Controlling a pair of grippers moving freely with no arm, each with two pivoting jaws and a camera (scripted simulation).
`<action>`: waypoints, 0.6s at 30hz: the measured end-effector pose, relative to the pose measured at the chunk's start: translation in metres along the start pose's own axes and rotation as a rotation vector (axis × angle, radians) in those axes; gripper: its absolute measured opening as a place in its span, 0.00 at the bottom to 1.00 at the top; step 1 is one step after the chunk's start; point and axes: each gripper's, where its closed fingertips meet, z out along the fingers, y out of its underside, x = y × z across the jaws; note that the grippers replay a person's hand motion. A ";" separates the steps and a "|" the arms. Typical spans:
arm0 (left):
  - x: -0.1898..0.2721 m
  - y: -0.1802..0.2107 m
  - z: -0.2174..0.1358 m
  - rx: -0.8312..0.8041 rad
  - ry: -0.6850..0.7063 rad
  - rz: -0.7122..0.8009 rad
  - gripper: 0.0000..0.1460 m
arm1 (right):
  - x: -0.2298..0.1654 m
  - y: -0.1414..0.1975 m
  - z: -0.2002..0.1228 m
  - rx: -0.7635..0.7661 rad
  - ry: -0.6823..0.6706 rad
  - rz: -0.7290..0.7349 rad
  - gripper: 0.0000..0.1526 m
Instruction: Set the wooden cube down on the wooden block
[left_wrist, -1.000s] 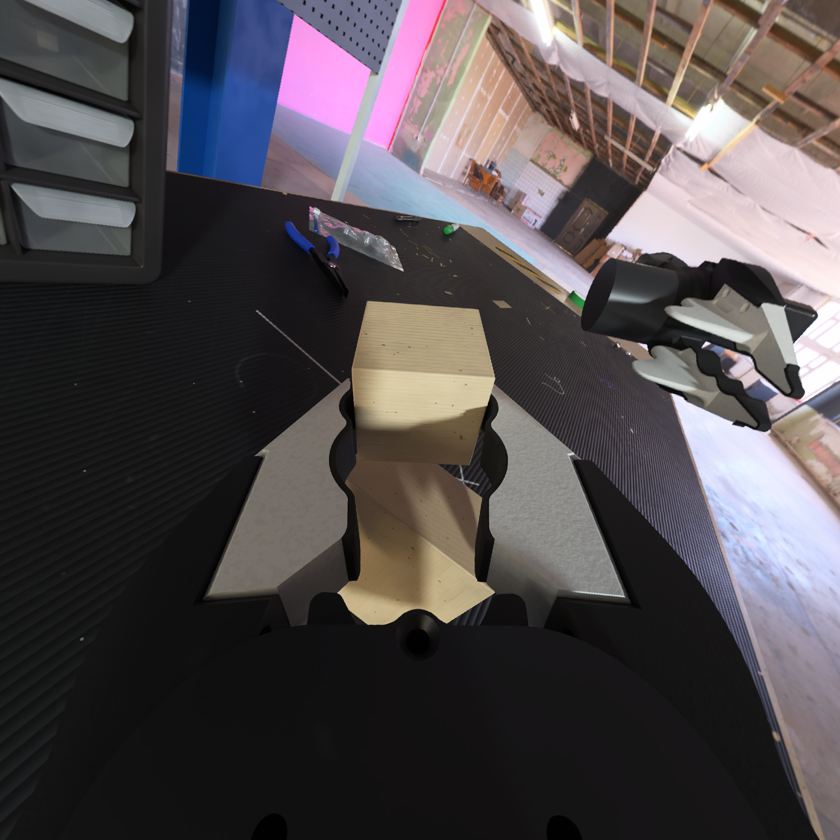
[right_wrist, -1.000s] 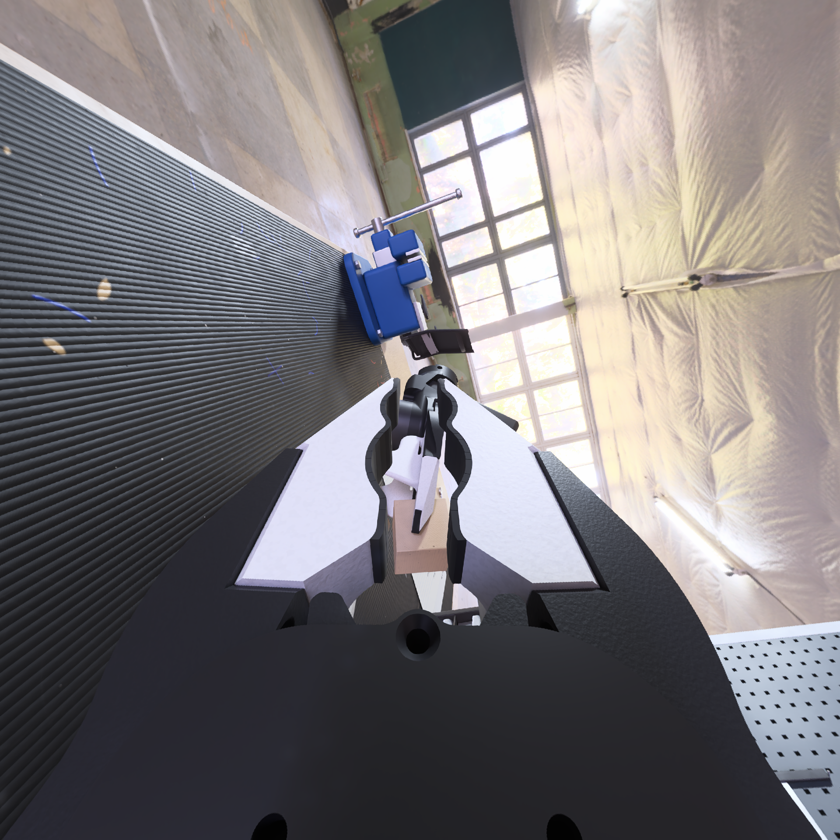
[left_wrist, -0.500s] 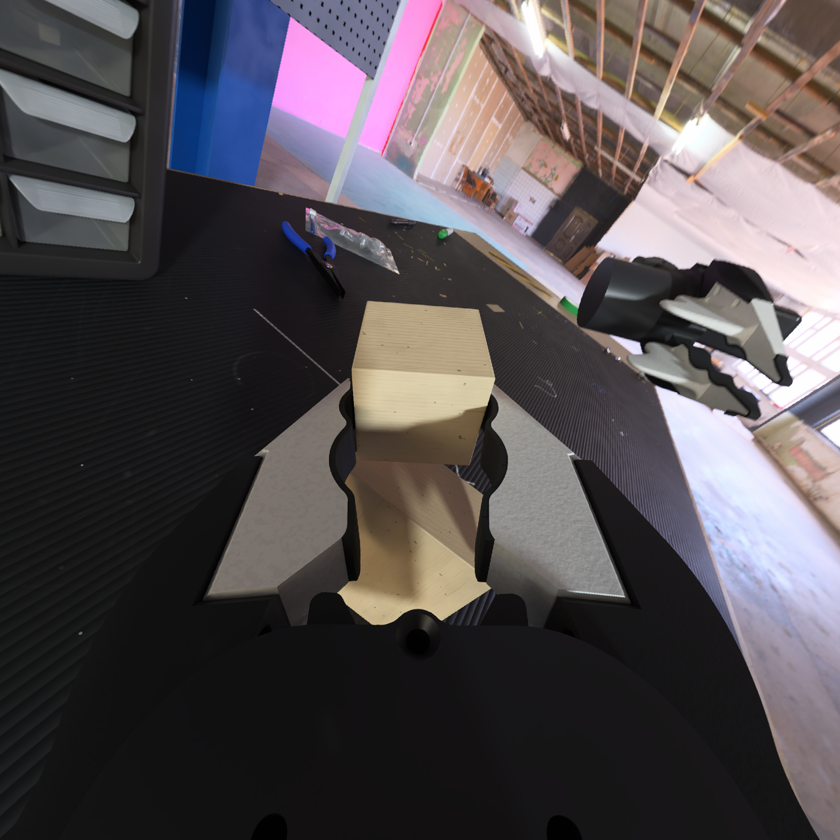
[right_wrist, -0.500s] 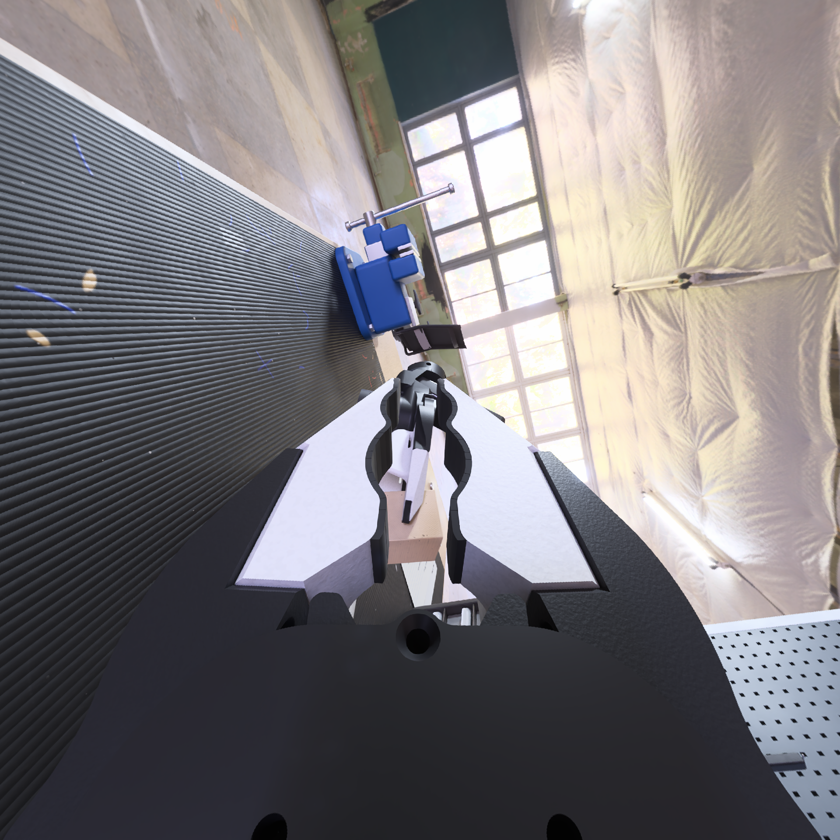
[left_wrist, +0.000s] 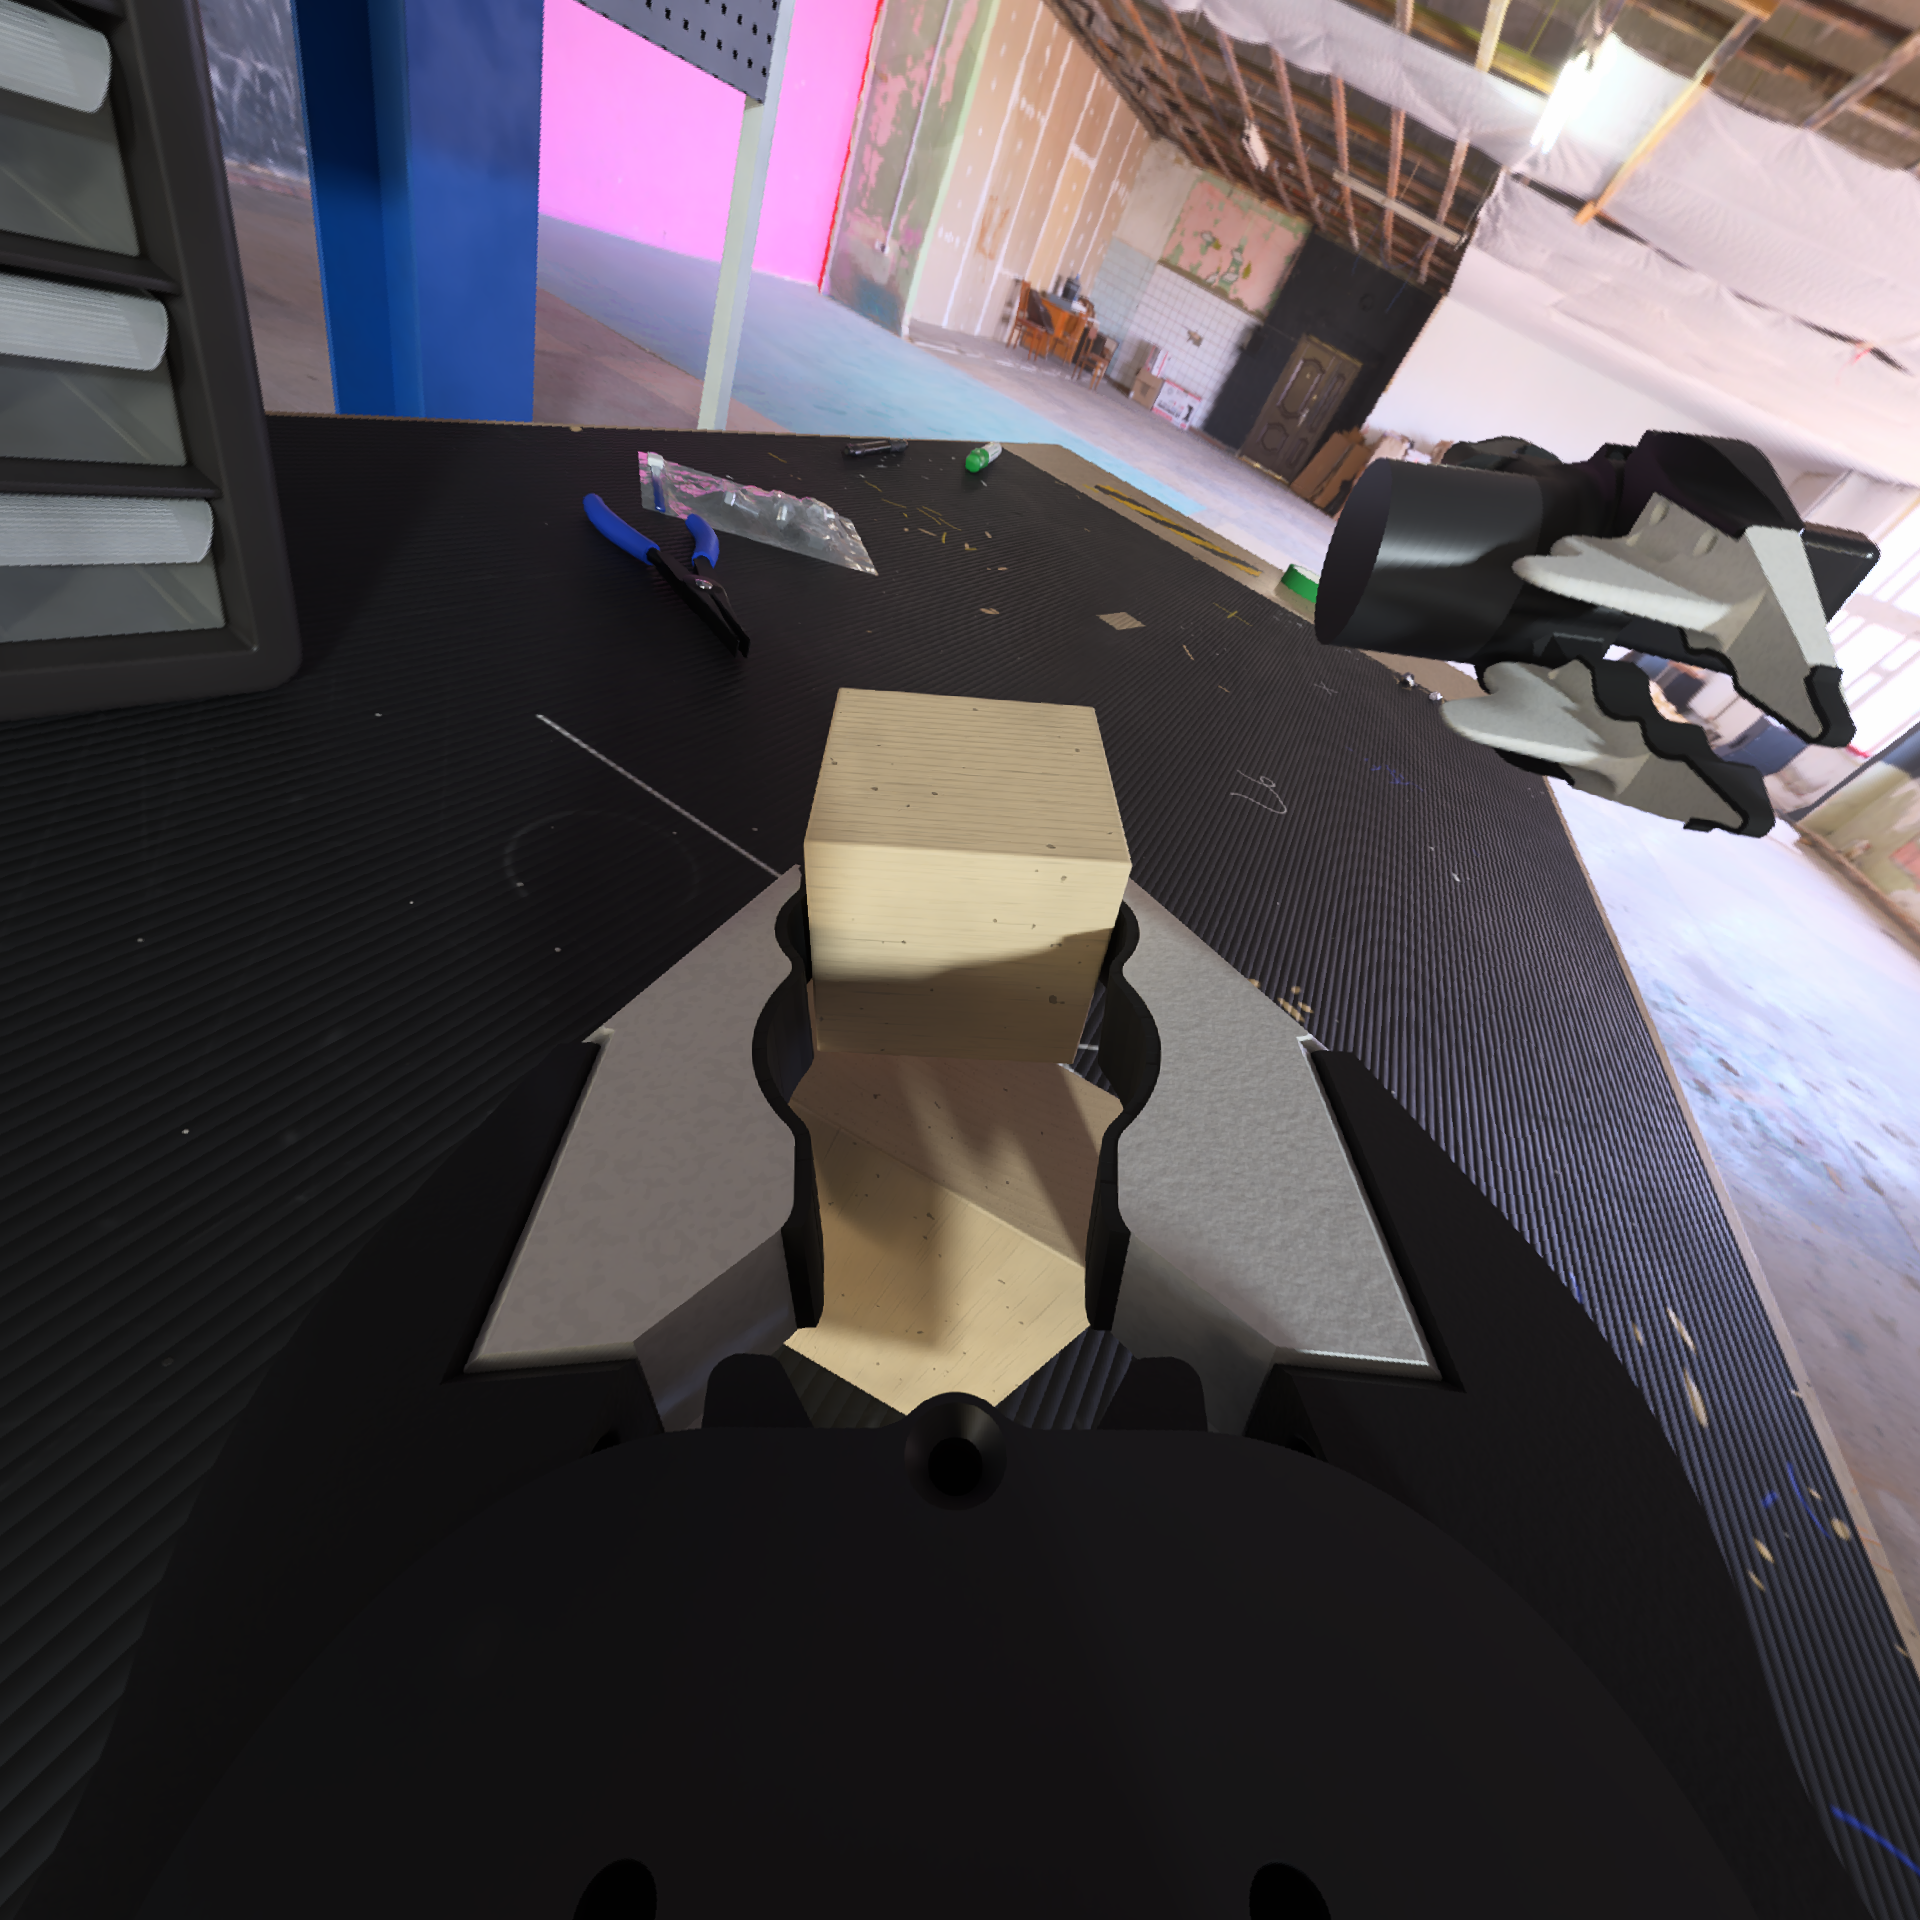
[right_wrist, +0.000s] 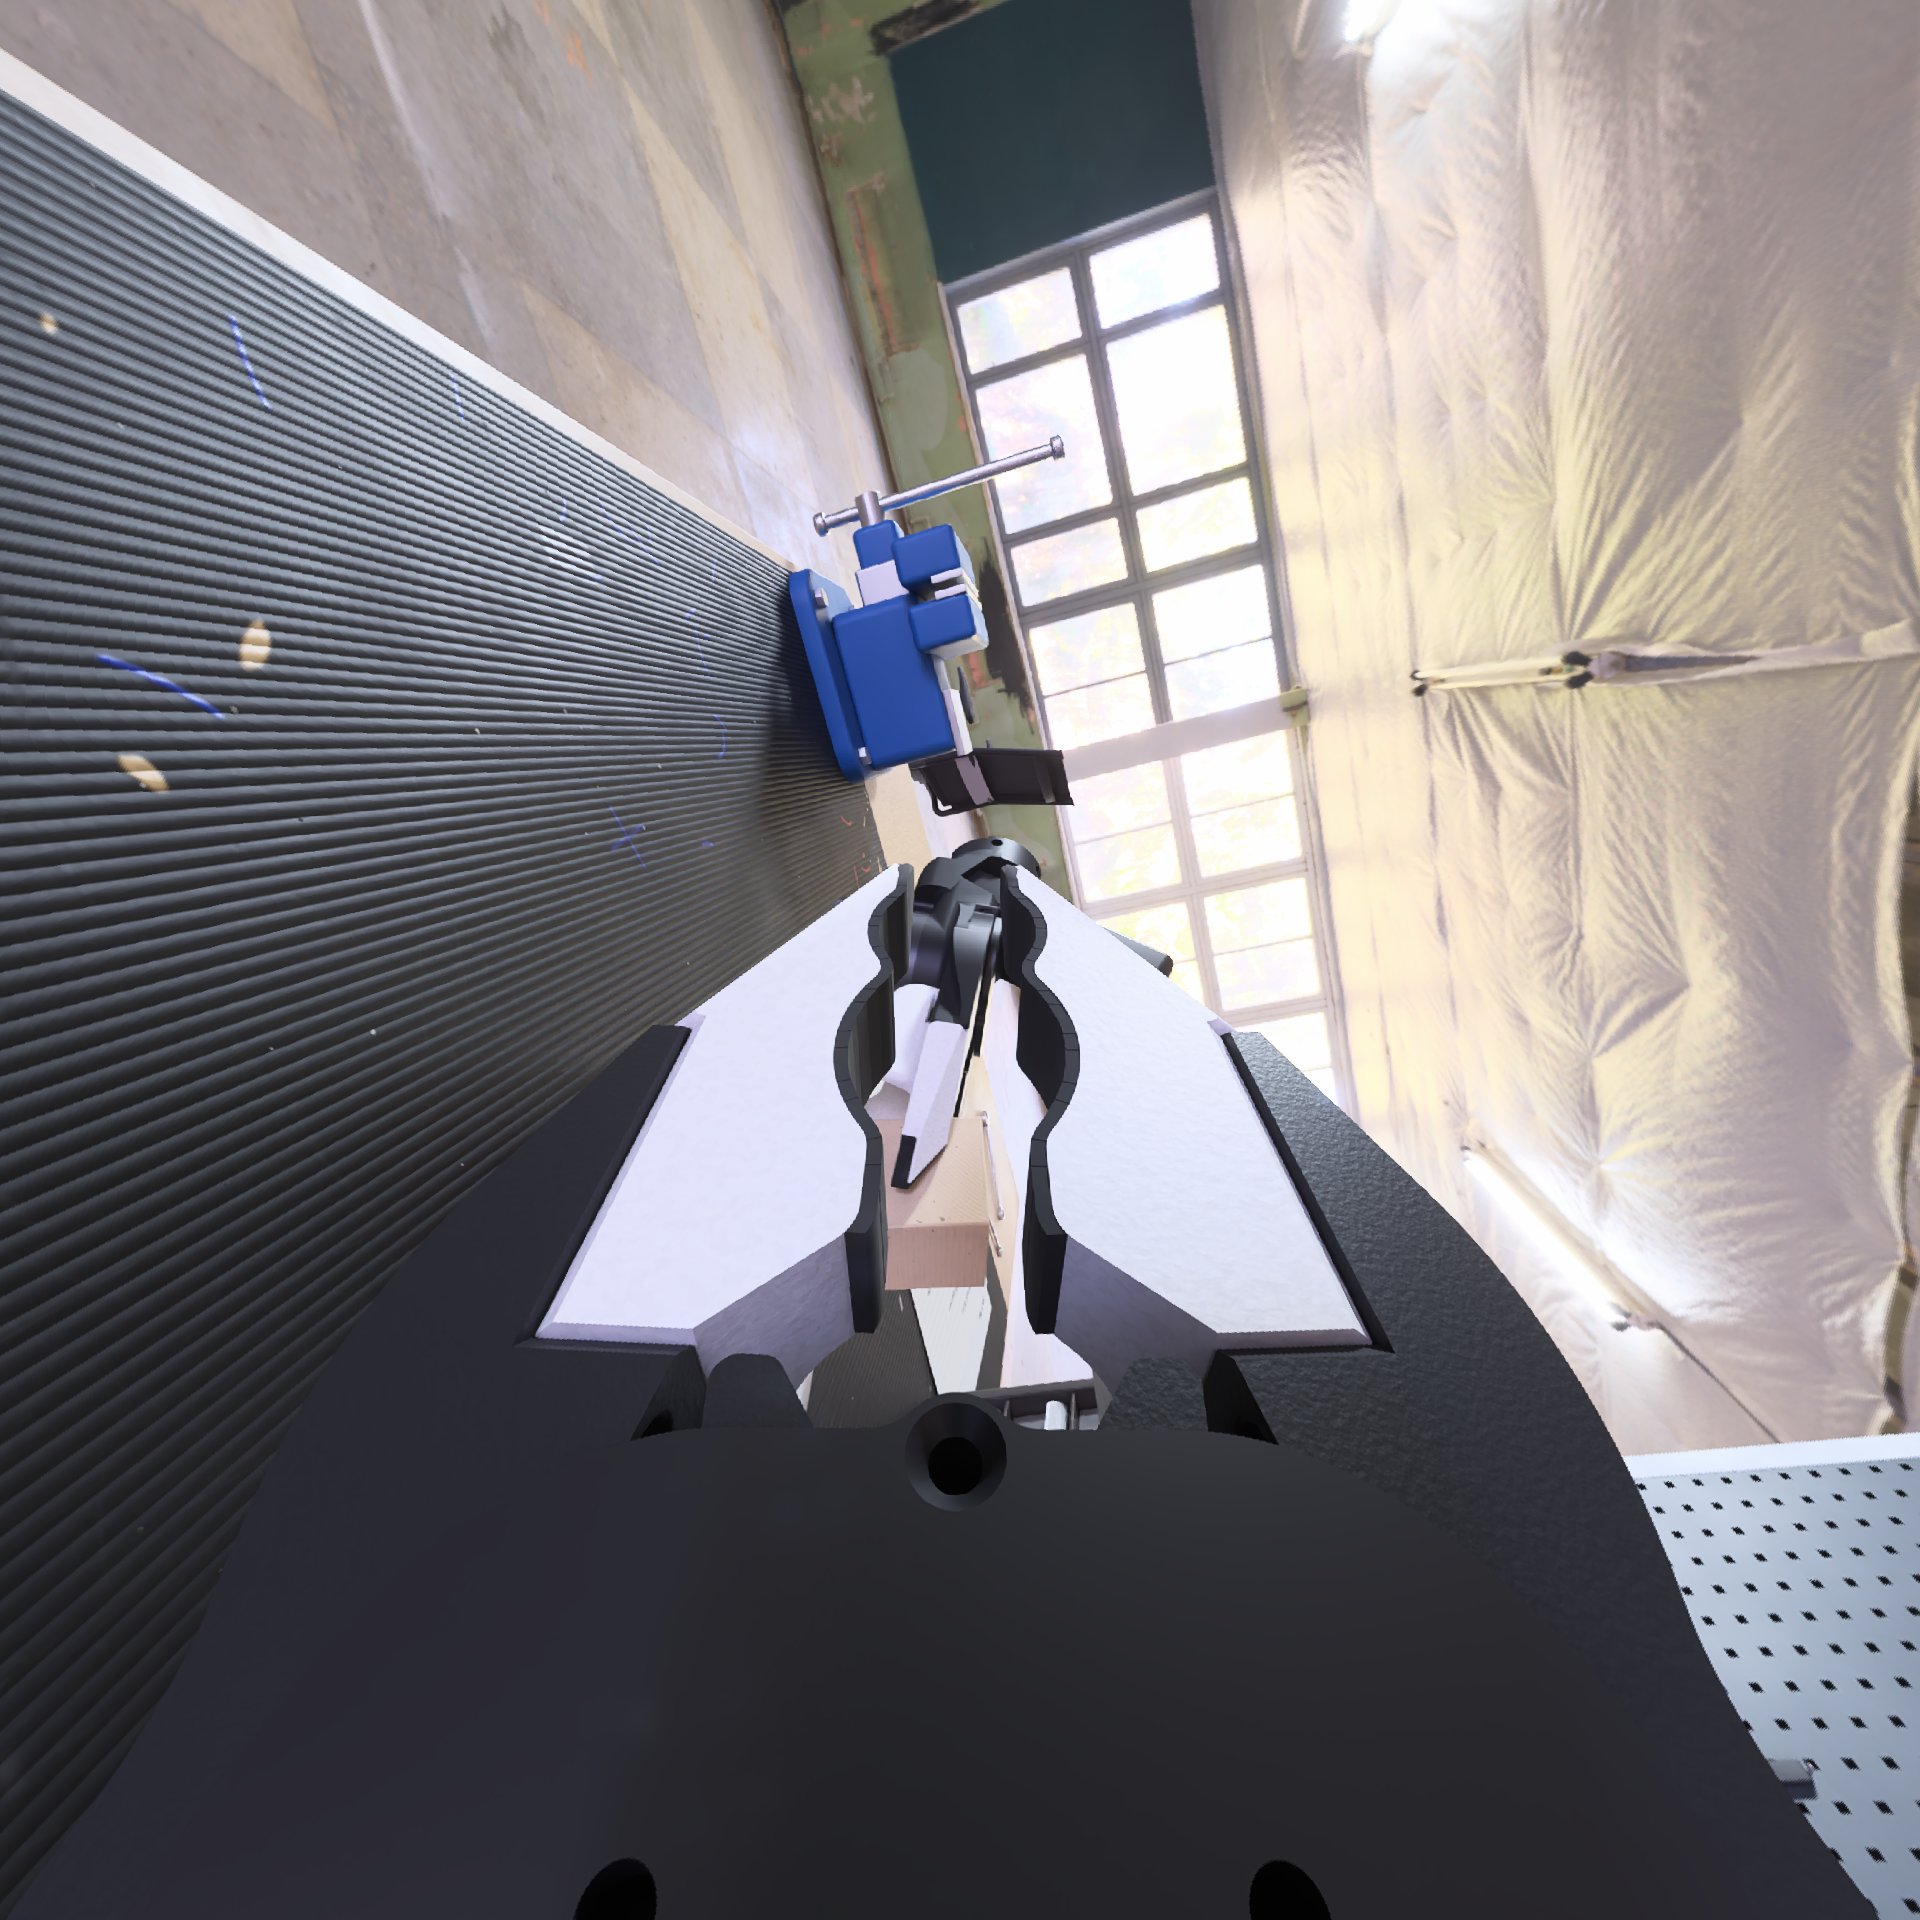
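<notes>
Left gripper (left_wrist: 961, 940): clamped on the wooden cube (left_wrist: 961, 868); both fingers press its side faces, cube held upright at the fingertips.
Wooden cube: above the wooden block (left_wrist: 940, 1236); whether it touches the block's top cannot be told from the left wrist view.
Wooden block: lies on the black ribbed mat (left_wrist: 312, 935), seen between the left fingers, turned at an angle to the cube.
Right gripper (right_wrist: 956, 914): jaws apart, nothing between them; the fingertips stand close together but the fingers do not meet.
Right gripper, seen from the left wrist view (left_wrist: 1787, 769): up in the air off to the right, over the mat's edge, well apart from the cube.
Right wrist view: looks along its fingers at the left gripper (right_wrist: 940, 1117) and the cube (right_wrist: 935, 1236) beyond them; blue vise (right_wrist: 894, 665) on the mat farther off.
Other items: blue-handled pliers (left_wrist: 665, 561) and clear plastic bag (left_wrist: 748, 509), just beside each other at the far side; drawer cabinet (left_wrist: 125, 364) at the left edge.
</notes>
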 end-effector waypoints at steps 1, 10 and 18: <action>0.000 0.000 0.000 -0.002 -0.001 0.006 0.37 | 0.001 0.000 -0.001 -0.001 0.004 -0.003 0.11; 0.008 0.008 0.002 -0.057 0.000 0.121 0.37 | 0.030 0.000 -0.018 -0.006 0.084 0.034 0.11; 0.011 0.012 0.002 -0.070 -0.014 0.165 0.37 | 0.067 -0.018 -0.048 -0.041 0.195 0.084 0.11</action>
